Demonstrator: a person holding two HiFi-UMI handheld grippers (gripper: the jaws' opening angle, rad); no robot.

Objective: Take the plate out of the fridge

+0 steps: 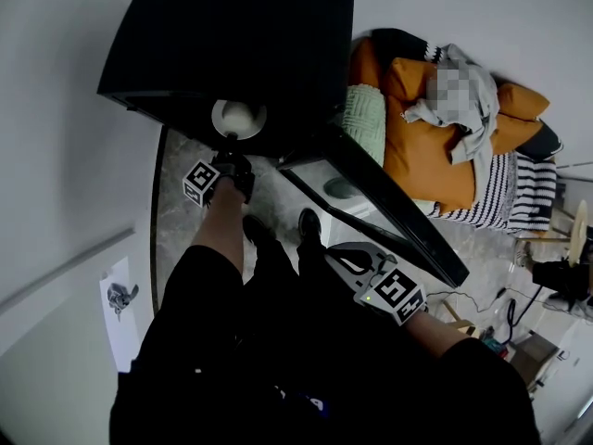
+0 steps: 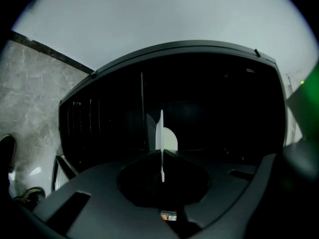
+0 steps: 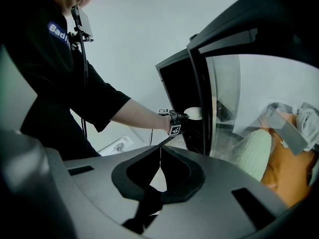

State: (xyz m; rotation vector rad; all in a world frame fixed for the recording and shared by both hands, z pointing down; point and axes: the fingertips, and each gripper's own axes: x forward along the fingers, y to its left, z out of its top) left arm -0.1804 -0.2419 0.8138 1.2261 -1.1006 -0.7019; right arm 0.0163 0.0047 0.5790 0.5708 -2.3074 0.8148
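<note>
**Left claw clamped on plate rim at fridge mouth; right claw idle**

Left arm: the bare forearm (image 1: 220, 225) reaches straight forward from the body to the open front of the black fridge (image 1: 232, 35). The left gripper (image 1: 232, 154) sits at the fridge opening, its marker cube on the outer side. In the left gripper view the jaws are drawn in narrow and pressed on the rim of the white plate (image 1: 238, 118). The plate runs between them edge-on as a thin pale line, with its rounded body showing just beyond the jaw tips.

Right arm: held low and close to the body, well apart from the fridge, beside the open glass door (image 1: 389, 216). The right gripper (image 1: 339, 256) points toward the fridge. In its own view the jaws meet tip to tip with nothing between them.

Plate: inside the fridge, at the front of the dark interior, just behind the opening. What it rests on cannot be made out.

Fridge: door swung fully open toward the person's right. The interior is dark, and no other contents can be told.

Surroundings: grey marbled floor (image 1: 181, 221) under the person's feet. A sheet of paper (image 1: 119, 297) lies to the left. An orange cushion (image 1: 422, 146) and a green cushion (image 1: 364, 121) lie beyond the door.
</note>
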